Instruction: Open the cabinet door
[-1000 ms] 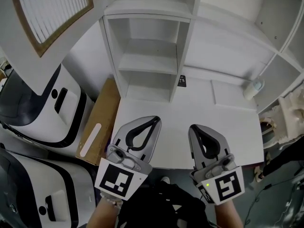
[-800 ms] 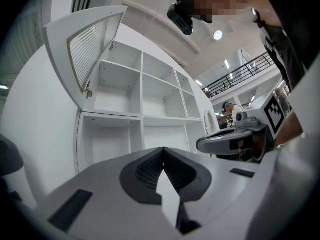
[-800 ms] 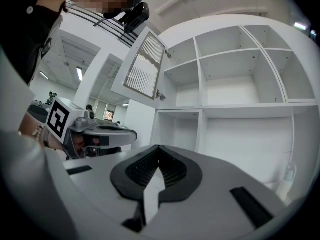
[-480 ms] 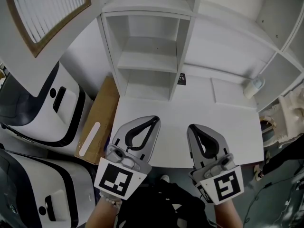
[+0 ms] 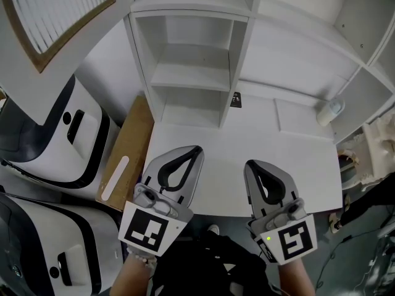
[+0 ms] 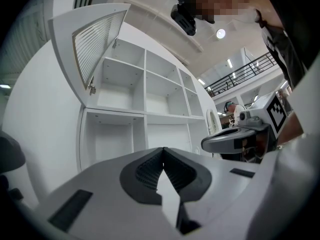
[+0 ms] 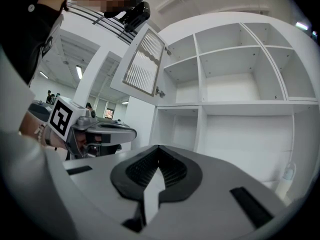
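Left gripper slightly leftward — closed

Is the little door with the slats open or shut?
Open. The slatted door stands swung out at an angle, well away from the front of the white cabinet.

Swung open: the white slatted cabinet door
It hangs wide out to the left of the white shelf cabinet, hinged at the upper left compartment, its slats framed in brown.
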A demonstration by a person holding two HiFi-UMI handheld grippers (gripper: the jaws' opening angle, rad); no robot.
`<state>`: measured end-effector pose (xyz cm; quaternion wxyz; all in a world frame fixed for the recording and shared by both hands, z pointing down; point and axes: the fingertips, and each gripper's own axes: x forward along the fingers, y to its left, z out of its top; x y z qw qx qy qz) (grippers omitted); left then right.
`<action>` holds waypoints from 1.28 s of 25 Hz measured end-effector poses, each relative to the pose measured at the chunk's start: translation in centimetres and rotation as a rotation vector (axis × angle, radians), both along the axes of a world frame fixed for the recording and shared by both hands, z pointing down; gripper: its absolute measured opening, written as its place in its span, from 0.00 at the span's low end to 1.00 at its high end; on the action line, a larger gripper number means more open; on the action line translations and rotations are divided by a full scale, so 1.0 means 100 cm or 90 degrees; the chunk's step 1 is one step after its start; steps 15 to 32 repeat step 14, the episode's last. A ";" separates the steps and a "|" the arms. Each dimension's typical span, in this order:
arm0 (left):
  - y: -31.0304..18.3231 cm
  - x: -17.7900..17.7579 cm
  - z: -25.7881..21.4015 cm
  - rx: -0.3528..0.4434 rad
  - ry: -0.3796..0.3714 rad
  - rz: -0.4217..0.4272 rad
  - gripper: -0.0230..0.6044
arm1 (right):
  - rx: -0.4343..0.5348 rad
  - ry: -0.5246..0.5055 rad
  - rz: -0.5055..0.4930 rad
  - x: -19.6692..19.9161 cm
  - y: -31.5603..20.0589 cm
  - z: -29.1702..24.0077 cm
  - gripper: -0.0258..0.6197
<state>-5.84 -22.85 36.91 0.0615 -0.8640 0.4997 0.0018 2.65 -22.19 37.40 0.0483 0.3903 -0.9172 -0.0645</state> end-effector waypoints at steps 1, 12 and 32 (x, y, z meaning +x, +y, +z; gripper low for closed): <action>0.000 0.000 0.000 -0.001 0.000 -0.001 0.04 | 0.000 0.001 -0.001 -0.001 0.000 0.000 0.04; -0.003 -0.005 0.001 -0.004 0.020 -0.003 0.04 | 0.000 0.006 -0.006 -0.006 -0.002 0.001 0.04; -0.004 -0.007 0.001 -0.006 0.025 -0.003 0.04 | -0.001 0.008 -0.005 -0.006 -0.002 0.001 0.04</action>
